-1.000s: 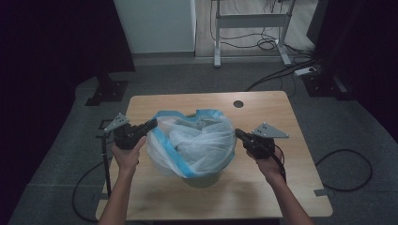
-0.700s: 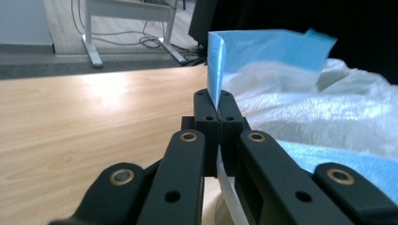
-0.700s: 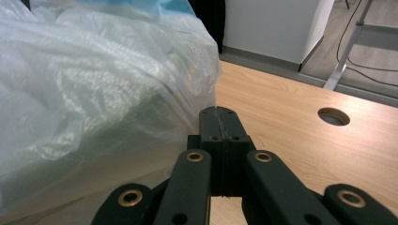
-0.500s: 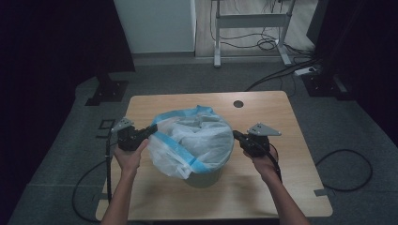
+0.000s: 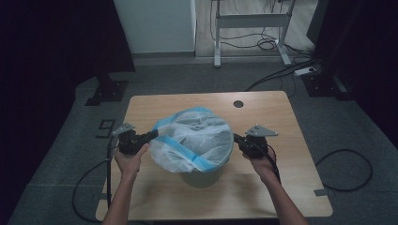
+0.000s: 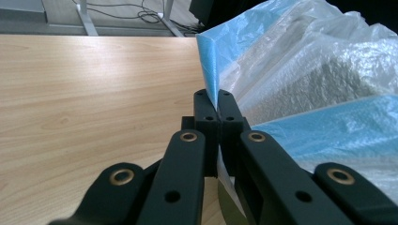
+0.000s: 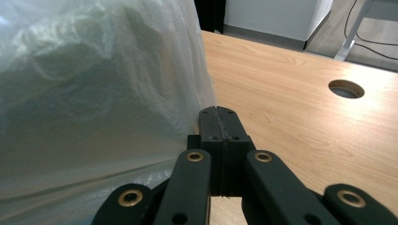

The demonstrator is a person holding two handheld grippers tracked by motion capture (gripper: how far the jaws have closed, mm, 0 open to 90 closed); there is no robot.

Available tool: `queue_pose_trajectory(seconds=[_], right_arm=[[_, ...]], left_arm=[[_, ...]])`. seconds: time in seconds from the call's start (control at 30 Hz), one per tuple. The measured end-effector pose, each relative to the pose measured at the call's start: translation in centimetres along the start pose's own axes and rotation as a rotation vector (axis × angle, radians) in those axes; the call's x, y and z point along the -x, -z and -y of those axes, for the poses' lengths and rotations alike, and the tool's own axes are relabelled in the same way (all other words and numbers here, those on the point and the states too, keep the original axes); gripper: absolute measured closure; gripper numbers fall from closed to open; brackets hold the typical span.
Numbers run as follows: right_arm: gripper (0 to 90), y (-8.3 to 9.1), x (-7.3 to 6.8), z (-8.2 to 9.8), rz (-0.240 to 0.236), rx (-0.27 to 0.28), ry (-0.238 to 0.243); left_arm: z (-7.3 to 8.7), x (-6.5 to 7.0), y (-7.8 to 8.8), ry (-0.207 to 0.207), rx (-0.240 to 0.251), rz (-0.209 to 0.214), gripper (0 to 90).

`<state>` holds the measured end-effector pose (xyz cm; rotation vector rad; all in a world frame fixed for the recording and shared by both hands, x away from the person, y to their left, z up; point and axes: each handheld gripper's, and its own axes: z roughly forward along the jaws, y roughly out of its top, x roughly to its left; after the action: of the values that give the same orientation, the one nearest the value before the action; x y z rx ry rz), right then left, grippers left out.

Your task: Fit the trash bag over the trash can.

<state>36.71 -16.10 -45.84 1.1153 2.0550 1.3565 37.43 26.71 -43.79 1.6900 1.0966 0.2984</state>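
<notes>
A clear plastic bag [image 5: 195, 138] with a blue band along its rim [image 6: 328, 126] lines a grey bin [image 5: 202, 176] at the middle of the wooden table [image 5: 281, 187]. My left gripper [image 5: 152, 135] is at the bag's left side. Its jaws [image 6: 213, 101] are shut on a fold of the blue rim. My right gripper [image 5: 236, 138] is at the bag's right side. Its jaws [image 7: 219, 115] are shut, with the clear film [image 7: 94, 93] running into them. The bag is stretched between the two grippers over the bin's mouth.
A round cable hole [image 5: 238, 103] sits near the table's far edge, right of centre. Beyond the table are a white cabinet [image 5: 155, 26], a metal desk frame [image 5: 251, 21] and cables on the floor [image 5: 347, 164].
Both hands have sunk a little with the bag's rim in the jaws. The bag now sits lower and flatter over the bin.
</notes>
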Motion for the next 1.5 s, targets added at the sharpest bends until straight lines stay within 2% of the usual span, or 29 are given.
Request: queue_pose_trajectory(seconds=[0.37, 0.6, 0.7, 0.73, 0.77, 0.83, 0.87, 0.9, 0.97, 1.07, 1.1, 1.13, 1.17, 1.2, 1.27, 1.3, 1.33, 1.37, 1.4, 1.5], right_arm=[[89.4, -0.7, -0.1, 0.4, -0.009, -0.039, -0.004], [89.3, -0.8, -0.1, 0.5, -0.02, -0.05, -0.015], [89.2, -0.5, -0.1, 0.5, -0.012, -0.04, -0.021], [86.0, -0.2, 0.0, 0.5, 0.0, -0.025, -0.025], [79.1, 0.2, 0.1, 0.4, 0.013, -0.003, -0.035], [69.7, 1.8, 0.5, 0.3, 0.033, 0.055, -0.055], [69.7, 1.8, 0.5, 0.3, 0.033, 0.055, -0.055], [61.9, 3.1, 0.4, 0.1, 0.051, 0.084, -0.054], [61.5, 3.7, 0.3, 0.0, 0.052, 0.098, -0.052], [57.9, 5.8, -0.7, -0.3, 0.031, 0.135, -0.036], [56.2, 6.8, -1.3, -0.6, 0.007, 0.151, -0.026], [56.2, 6.8, -1.3, -0.6, 0.007, 0.151, -0.026], [55.4, 7.3, -1.8, -0.8, -0.007, 0.163, -0.017], [53.4, 8.2, -2.7, -1.1, -0.046, 0.175, -0.003], [52.8, 8.6, -3.3, -1.3, -0.064, 0.181, 0.005], [50.9, 9.2, -4.4, -1.7, -0.105, 0.19, 0.024], [50.9, 9.2, -4.4, -1.7, -0.105, 0.19, 0.024], [49.8, 9.5, -5.7, -2.0, -0.156, 0.193, 0.037], [49.8, 9.5, -5.7, -2.0, -0.156, 0.193, 0.037], [48.0, 9.3, -7.5, -2.5, -0.216, 0.183, 0.067]], left_arm=[[0.7, -0.5, -0.2, 0.046, -0.046, 0.025, 89.8], [0.9, -0.4, -0.3, 0.047, -0.053, 0.042, 89.8], [0.9, -0.2, -0.1, 0.024, -0.044, 0.04, 89.8], [1.0, -0.2, -0.1, 0.015, -0.043, 0.04, 89.8], [1.0, -0.2, 0.0, 0.013, -0.041, 0.039, 89.8], [0.9, -0.2, 0.2, 0.013, -0.033, 0.042, 89.7], [0.9, -0.2, 0.3, 0.013, -0.026, 0.044, 89.7], [0.8, -0.2, 0.4, 0.015, -0.02, 0.045, 89.6], [0.8, -0.3, 0.5, 0.013, -0.017, 0.044, 89.6], [0.8, -0.2, 0.7, 0.012, -0.011, 0.041, 89.6], [0.8, -0.1, 0.7, 0.009, -0.007, 0.041, 89.6], [0.8, -0.1, 0.7, 0.009, -0.007, 0.041, 89.6], [0.8, -0.1, 0.8, 0.007, -0.004, 0.04, 89.6], [0.8, 0.0, 0.9, 0.005, 0.002, 0.038, 89.6], [0.8, 0.1, 0.9, 0.003, 0.005, 0.038, 89.6], [0.8, 0.2, 1.0, -0.001, 0.01, 0.034, 89.6], [0.8, 0.2, 1.0, -0.001, 0.01, 0.034, 89.6], [0.7, 0.2, 1.1, -0.002, 0.013, 0.033, 89.6], [0.7, 0.2, 1.1, -0.002, 0.013, 0.033, 89.6], [0.7, 0.3, 1.3, -0.001, 0.021, 0.03, 89.6]])
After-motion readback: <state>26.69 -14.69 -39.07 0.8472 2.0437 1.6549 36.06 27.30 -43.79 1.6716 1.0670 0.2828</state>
